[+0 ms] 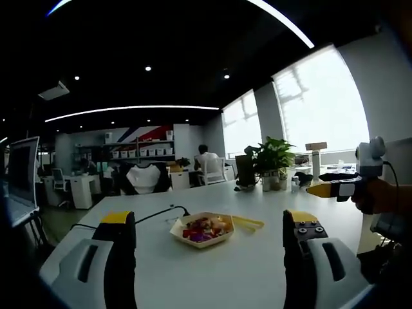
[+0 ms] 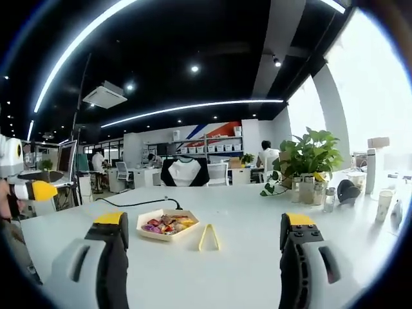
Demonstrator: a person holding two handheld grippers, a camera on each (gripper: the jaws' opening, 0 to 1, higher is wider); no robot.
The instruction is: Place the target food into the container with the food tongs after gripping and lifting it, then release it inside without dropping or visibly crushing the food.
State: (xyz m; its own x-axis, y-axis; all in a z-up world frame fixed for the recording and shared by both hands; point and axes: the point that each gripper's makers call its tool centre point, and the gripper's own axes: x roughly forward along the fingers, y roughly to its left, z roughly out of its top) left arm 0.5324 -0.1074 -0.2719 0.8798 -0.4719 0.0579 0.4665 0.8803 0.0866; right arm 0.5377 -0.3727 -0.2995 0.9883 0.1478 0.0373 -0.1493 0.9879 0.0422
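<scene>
- The white table (image 1: 257,257) carries every task item; its bare surface spans the lower half of both views.
- The potted plant (image 2: 310,154) stands near the far edge of the table, with jars and bottles just beside it. The left gripper view shows the same plant (image 1: 273,158) at that far edge.
- The left gripper (image 1: 209,235) is released: its jaws stand wide apart above the table and grasp nothing. In the right gripper view its yellow tip (image 2: 40,190) enters from the left, held by a hand.
- The right gripper (image 2: 204,237) is likewise released, jaws apart and empty. In the left gripper view it (image 1: 335,188) enters from the right, held by a hand (image 1: 376,196), with its tips together there.
- The container (image 1: 202,230) is a shallow cream tray resting mid-table. The right gripper view shows it (image 2: 168,224) between the jaws, left of centre.
- The food (image 2: 167,224) lies inside the container as mixed red, purple and orange pieces.
- The food tongs (image 2: 208,237) lie flat on the table just beside the container, ungripped. The right gripper view shows their V shape; the left gripper view shows them (image 1: 248,223) side-on, near the container's rim.
- A black cable (image 1: 158,214) runs across the table to the container's near side.
</scene>
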